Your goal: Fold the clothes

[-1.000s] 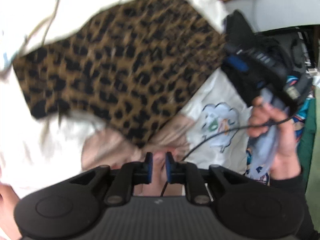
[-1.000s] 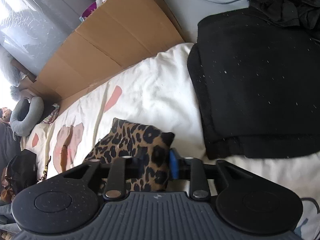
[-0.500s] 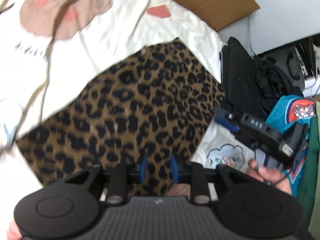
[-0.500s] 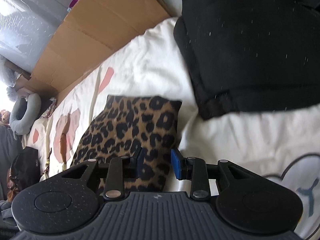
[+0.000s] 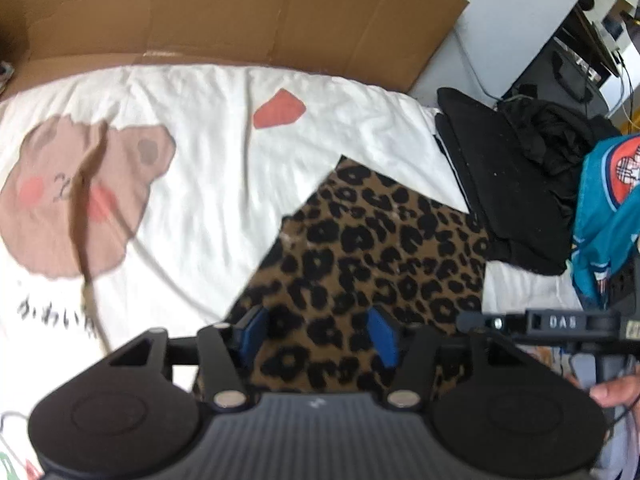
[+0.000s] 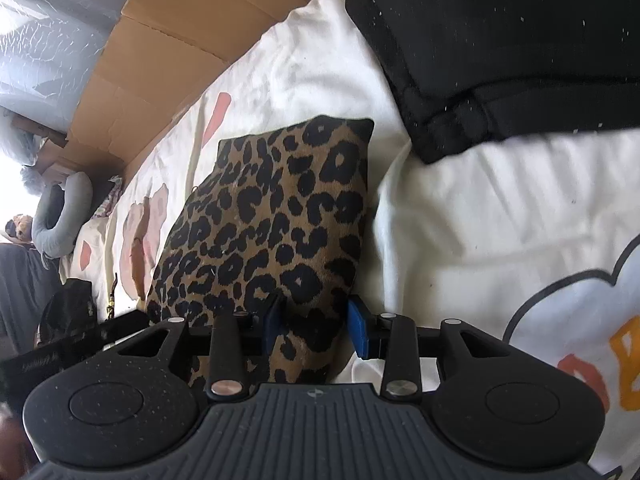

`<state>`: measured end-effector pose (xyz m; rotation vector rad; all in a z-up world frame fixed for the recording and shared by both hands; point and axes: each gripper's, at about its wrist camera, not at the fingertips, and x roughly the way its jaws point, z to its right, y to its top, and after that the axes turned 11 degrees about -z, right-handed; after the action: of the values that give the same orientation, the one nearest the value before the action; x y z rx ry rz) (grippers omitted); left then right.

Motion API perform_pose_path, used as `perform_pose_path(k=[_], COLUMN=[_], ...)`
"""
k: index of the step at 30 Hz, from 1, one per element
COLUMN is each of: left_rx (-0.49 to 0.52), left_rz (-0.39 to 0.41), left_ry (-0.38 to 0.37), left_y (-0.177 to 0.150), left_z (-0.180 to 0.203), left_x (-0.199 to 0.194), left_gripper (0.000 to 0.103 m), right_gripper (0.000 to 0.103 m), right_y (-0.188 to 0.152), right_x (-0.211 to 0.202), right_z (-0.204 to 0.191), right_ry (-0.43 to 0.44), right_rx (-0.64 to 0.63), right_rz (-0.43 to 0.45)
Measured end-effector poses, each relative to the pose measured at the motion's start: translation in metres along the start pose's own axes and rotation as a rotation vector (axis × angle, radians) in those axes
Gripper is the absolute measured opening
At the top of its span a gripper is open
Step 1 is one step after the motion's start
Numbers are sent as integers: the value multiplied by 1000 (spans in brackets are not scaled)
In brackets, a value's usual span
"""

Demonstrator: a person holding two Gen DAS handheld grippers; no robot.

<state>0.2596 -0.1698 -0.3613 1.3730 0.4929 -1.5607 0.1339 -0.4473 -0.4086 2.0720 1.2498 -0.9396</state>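
A folded leopard-print garment [image 5: 372, 248] lies flat on the white printed bedsheet [image 5: 208, 128]. My left gripper [image 5: 316, 334] hovers over its near edge. Its jaws are opening, and the blue pads [image 5: 250, 332] stand wide apart without pressing the cloth. In the right wrist view the same leopard-print garment [image 6: 272, 216] stretches away from my right gripper [image 6: 316, 324]. Those jaws are opening too. The garment's near corner sits between them, and the right pad [image 6: 358, 332] is clear of the cloth. The right gripper's body [image 5: 560, 324] and the hand holding it show at the left wrist view's right edge.
A folded black garment [image 5: 500, 200] lies right beside the leopard one, close at the top of the right wrist view [image 6: 520, 40]. Behind it are a crumpled black pile [image 5: 552, 128] and teal clothing [image 5: 608, 208]. Cardboard [image 5: 240, 12] lines the bed's far side. A grey neck pillow [image 6: 60, 220] lies far left.
Both grippers have let go of the leopard garment, which now lies flat and folded. The left gripper's jaws have spread wide, and its view has swung toward the cardboard. The right gripper has sunk lower.
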Motion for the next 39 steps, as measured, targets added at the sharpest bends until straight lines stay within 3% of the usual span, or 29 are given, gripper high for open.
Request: perform_pose_path(k=[4, 9, 16, 17, 19, 25, 27, 31, 35, 37, 39], left_rx=[39, 98, 81, 72, 62, 50, 39, 48, 46, 27, 38], left_rz=[16, 6, -19, -21, -23, -9, -13, -19, -57, -58, -46], left_ry=[17, 20, -84, -101, -140, -182, -198, -208, -248, -254, -235], left_y=[14, 30, 36, 37, 38, 44, 47, 53, 58, 59, 59], left_z=[-4, -9, -26, -29, -33, -42, -46, -46, -45, -44, -40], left_x=[6, 24, 53, 54, 57, 53, 53, 59, 70, 72, 68], left_gripper=[70, 70, 70, 70, 60, 40, 40, 54, 56, 53, 48], right_gripper=[40, 41, 40, 36, 26, 26, 27, 31, 30, 26, 13], right_y=[-3, -4, -3, -3, -2, 2, 2, 4, 6, 8, 10], right_x=[5, 12, 16, 14, 12, 5, 7, 15, 25, 26, 24], right_z=[2, 12, 22, 20, 16, 14, 18, 25, 29, 28, 25], right_ry=[21, 83, 162, 161, 170, 219, 215, 223, 249, 248, 234], right_rx=[16, 68, 147, 143, 130, 118, 144, 179, 201, 197, 186], right_rz=[-12, -10, 21, 27, 35, 38, 38, 49, 52, 58, 63])
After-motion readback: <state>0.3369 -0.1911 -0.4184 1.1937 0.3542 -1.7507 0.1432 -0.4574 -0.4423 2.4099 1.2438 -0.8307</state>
